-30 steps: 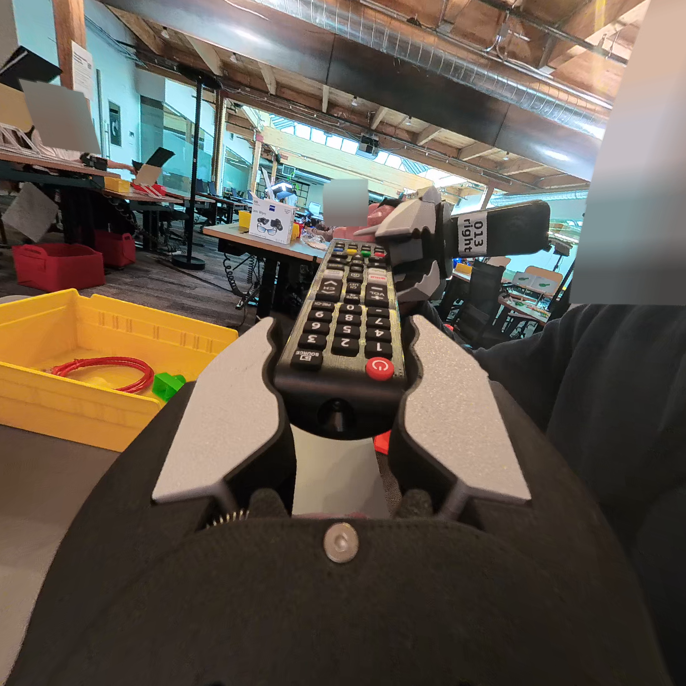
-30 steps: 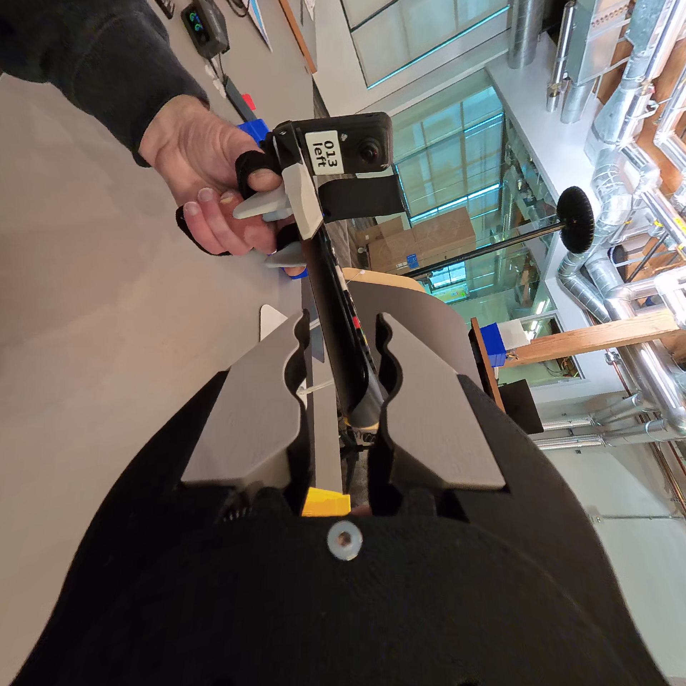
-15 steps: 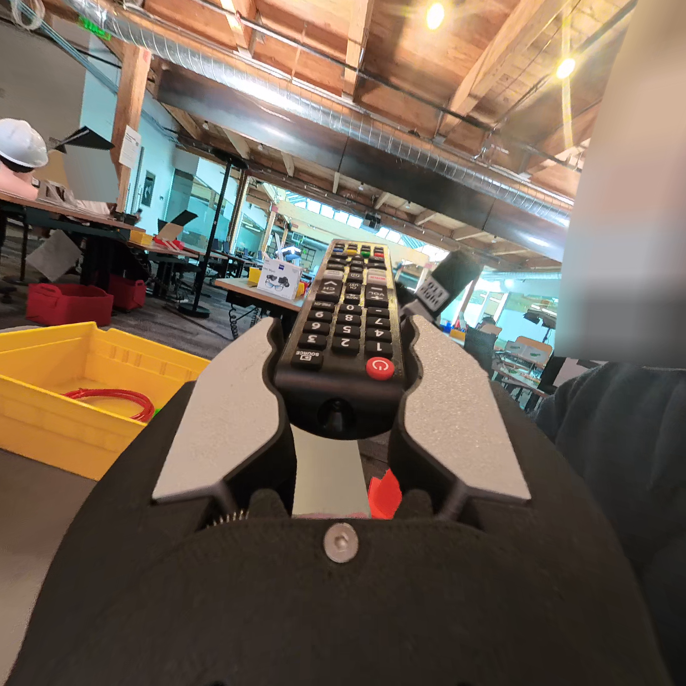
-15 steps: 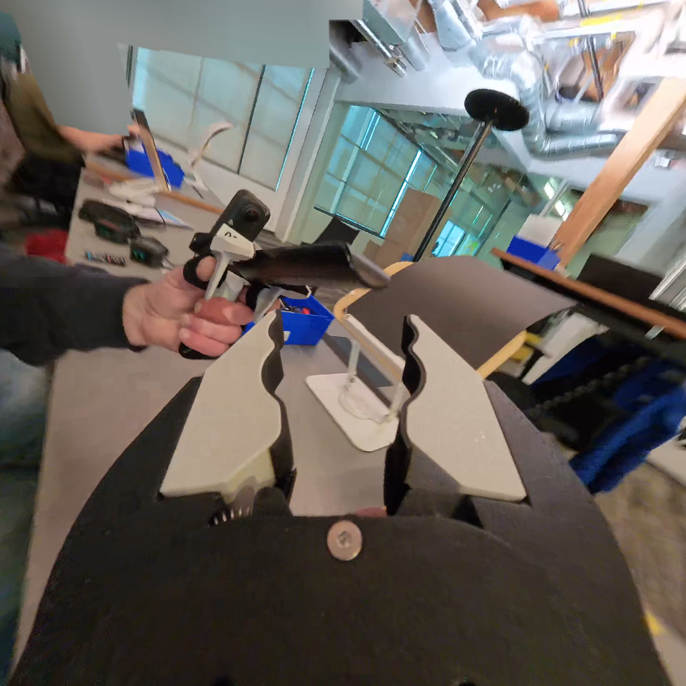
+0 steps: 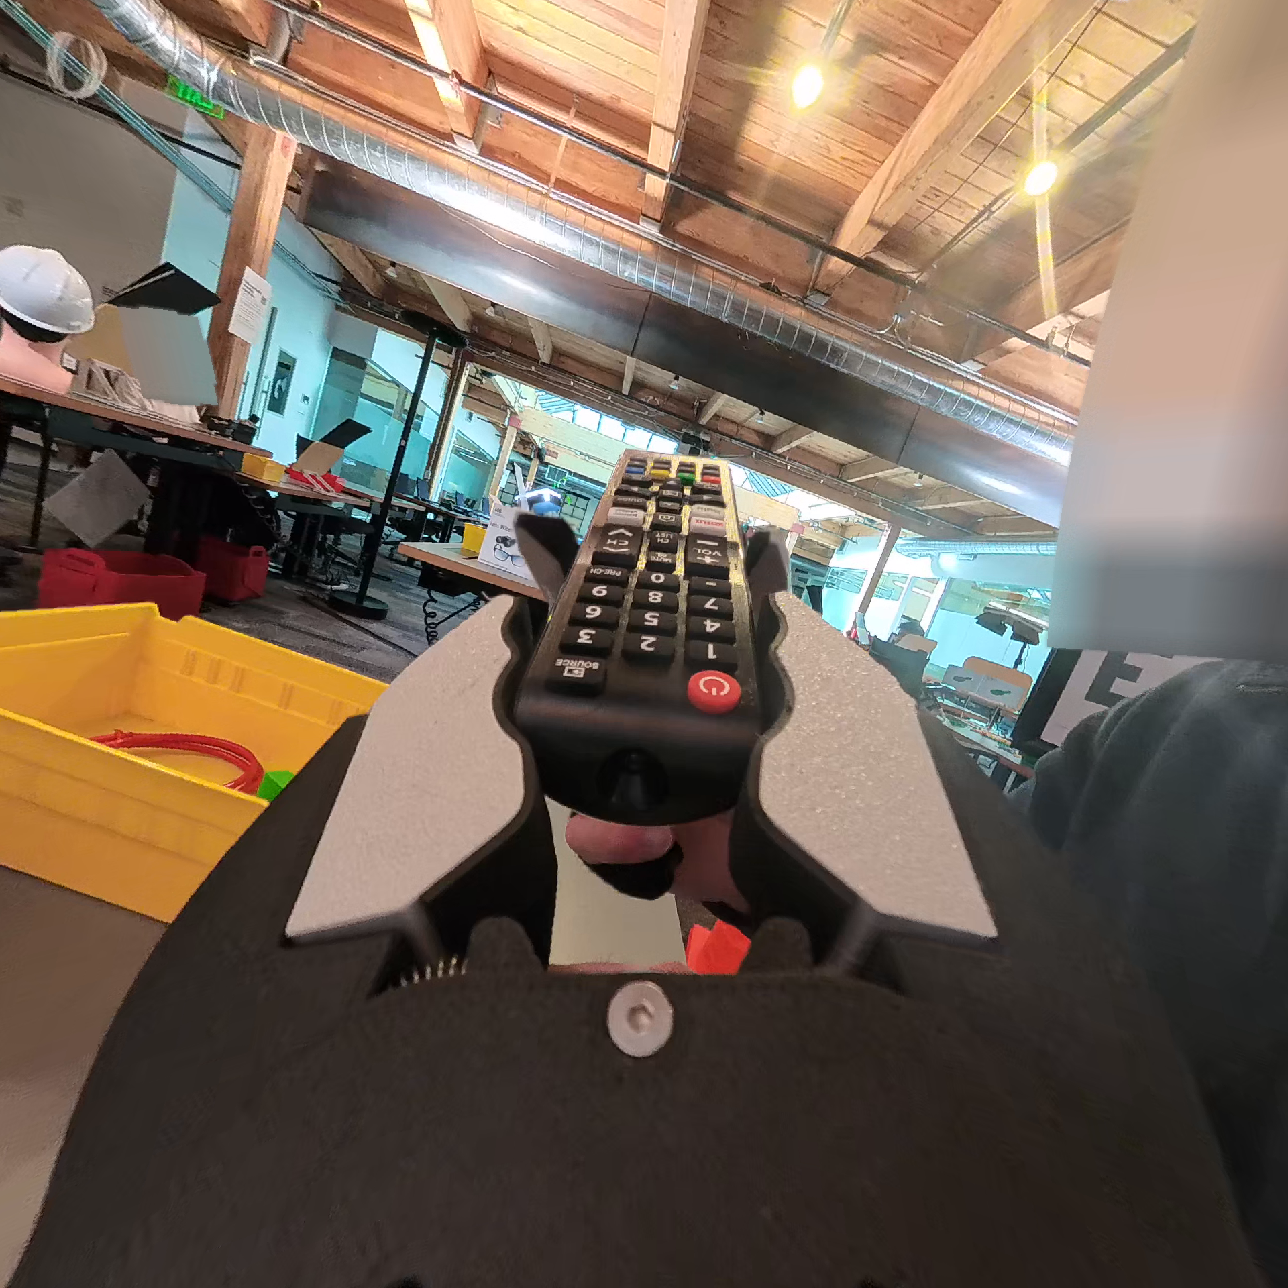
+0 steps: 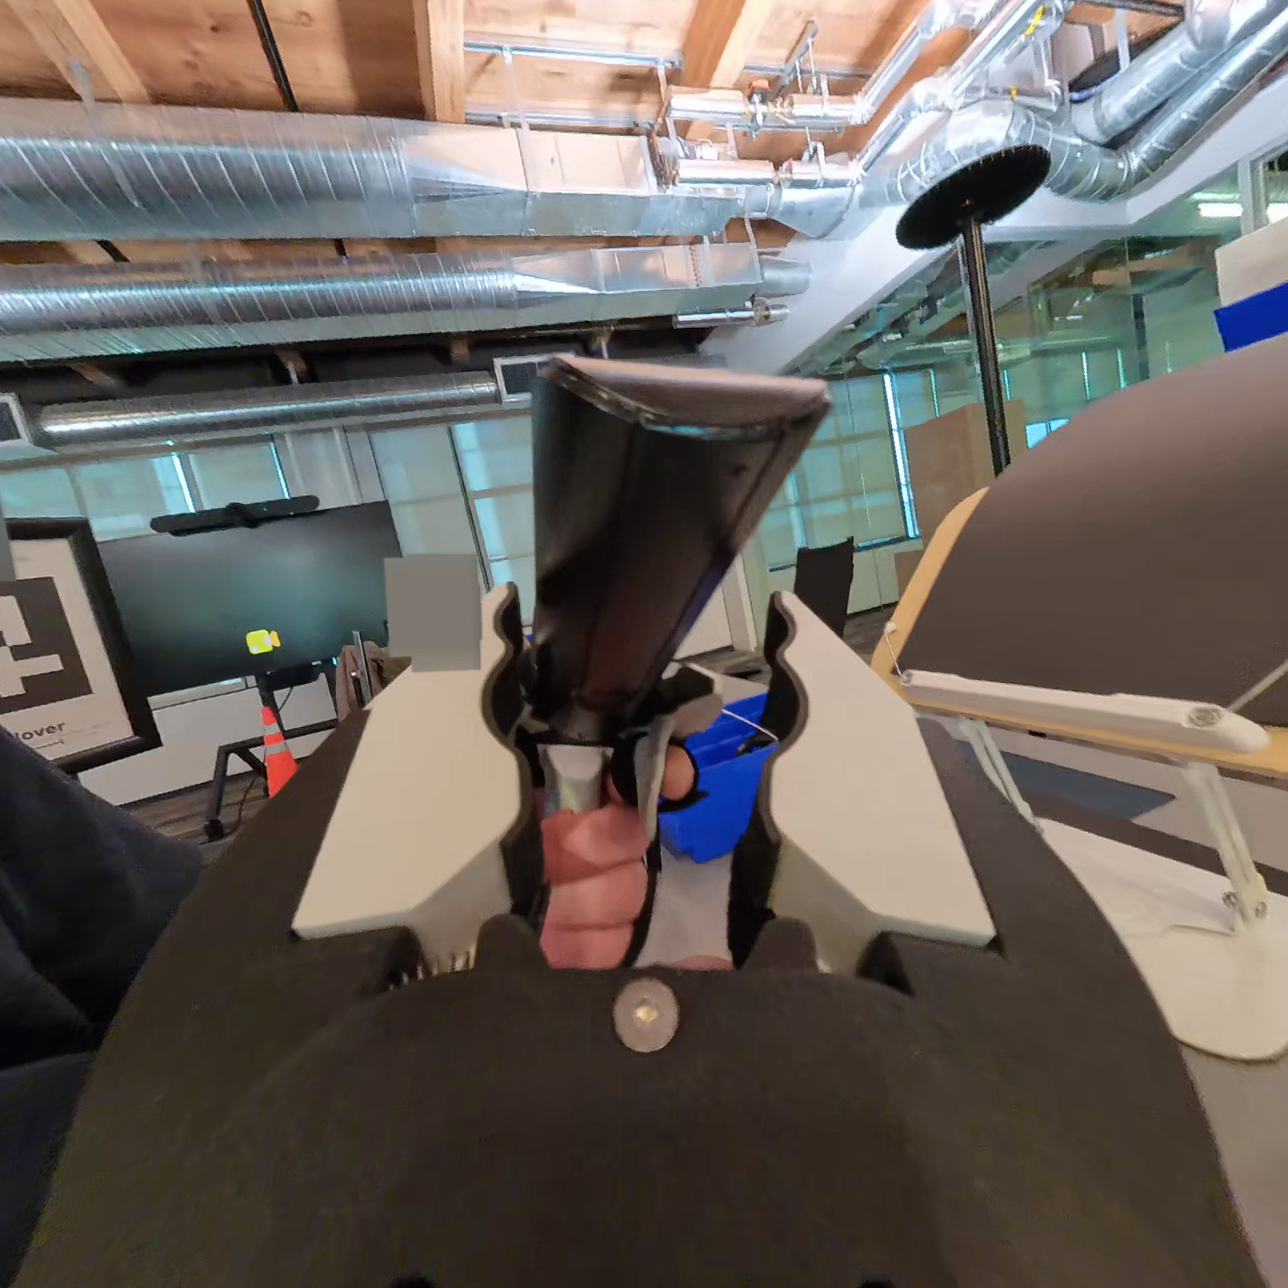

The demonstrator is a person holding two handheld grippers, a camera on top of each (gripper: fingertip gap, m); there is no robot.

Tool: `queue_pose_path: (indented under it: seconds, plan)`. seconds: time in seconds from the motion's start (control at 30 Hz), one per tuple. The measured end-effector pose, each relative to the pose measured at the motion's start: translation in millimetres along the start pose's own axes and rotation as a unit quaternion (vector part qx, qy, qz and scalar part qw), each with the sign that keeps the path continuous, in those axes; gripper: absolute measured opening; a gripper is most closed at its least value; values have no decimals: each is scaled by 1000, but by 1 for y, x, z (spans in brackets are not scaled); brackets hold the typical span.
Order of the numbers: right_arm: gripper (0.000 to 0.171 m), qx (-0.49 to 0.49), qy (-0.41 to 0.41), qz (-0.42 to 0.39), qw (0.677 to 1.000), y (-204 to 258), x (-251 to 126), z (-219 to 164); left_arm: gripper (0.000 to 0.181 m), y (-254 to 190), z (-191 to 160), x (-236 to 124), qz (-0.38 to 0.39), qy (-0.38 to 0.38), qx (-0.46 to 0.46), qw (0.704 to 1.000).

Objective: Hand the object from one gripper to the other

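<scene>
Workshop behind; remote (image 5: 648,627) hides hand (image 5: 627,847).

1. The remote (image 5: 648,627) has a smooth black plastic shell with matt rubbery keys and a glossy red power button; its back (image 6: 648,543) shows a dull sheen.
2. The left gripper (image 5: 645,669) has grey fingers (image 5: 432,787) of grainy, matt plastic (a sandy texture) on a black felt-like body.
3. The yellow bin (image 5: 139,697) is glossy moulded plastic.
4. The ceiling beams (image 5: 669,90) are bare wood; the ducts (image 6: 279,174) are ribbed, shiny metal.
</scene>
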State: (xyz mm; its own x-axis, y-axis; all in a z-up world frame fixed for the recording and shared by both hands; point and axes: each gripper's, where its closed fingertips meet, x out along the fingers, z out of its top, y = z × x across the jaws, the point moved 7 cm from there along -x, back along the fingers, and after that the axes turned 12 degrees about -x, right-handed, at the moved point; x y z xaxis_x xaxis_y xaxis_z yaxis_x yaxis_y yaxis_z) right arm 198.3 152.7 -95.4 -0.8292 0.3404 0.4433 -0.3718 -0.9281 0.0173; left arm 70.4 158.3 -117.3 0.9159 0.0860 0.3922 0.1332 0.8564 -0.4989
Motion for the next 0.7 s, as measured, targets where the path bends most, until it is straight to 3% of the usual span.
queue_pose_path:
  seconds: [0.07,0.7]
  plan:
    - [52,4,-7,14,1000,2,4,-1,63,2,-4,0,-1,1,-6,1000]
    - [48,3,16,83,996,-1,-3,14,63,-2,-17,12,-18,44,2,999]
